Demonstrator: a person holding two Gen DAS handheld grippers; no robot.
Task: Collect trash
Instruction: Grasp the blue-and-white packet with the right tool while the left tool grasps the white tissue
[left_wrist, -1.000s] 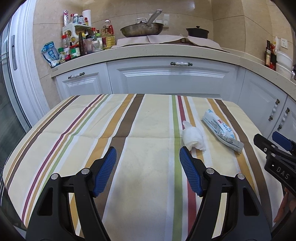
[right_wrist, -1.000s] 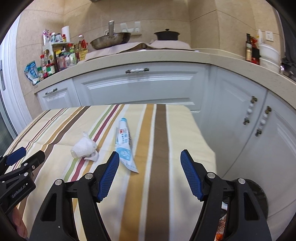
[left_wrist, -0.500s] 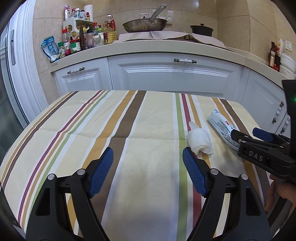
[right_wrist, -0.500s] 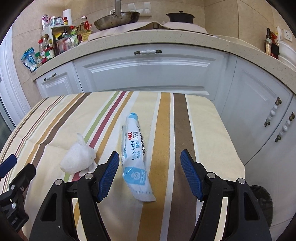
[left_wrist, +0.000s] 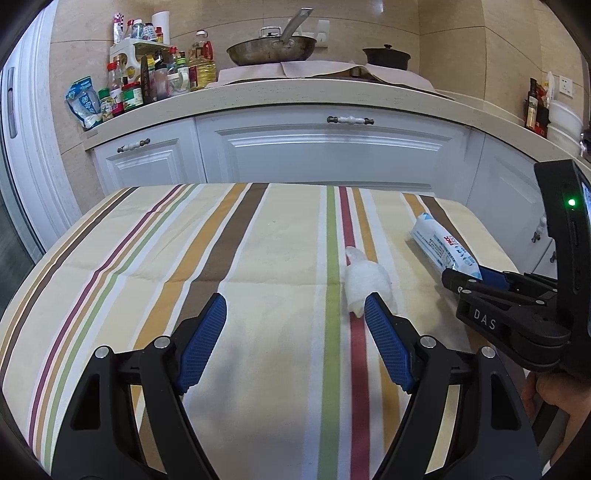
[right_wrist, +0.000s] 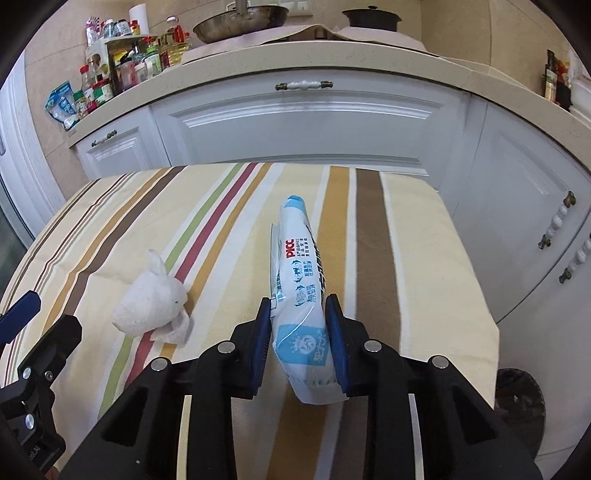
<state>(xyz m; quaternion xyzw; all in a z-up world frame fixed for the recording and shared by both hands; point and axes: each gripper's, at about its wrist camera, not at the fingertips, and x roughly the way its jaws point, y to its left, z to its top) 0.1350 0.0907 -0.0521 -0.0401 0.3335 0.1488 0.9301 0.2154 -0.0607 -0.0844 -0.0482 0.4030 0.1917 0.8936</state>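
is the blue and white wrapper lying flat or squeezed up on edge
On edge: the right tool has just closed on the wrapper, pinching its near end between both pads.

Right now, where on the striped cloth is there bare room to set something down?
The whole stretch of striped cloth from its left edge to the crumpled tissue is bare, and the far strip by the cabinets too. It is crowded on the right: the tissue, the blue-white packet and the right gripper, whose jaws just closed on the packet.

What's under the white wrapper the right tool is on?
Only the striped tablecloth shows around the white wrapper, which the right tool has just closed on. Whatever lies directly beneath the wrapper is covered, and the crumpled tissue lies apart.
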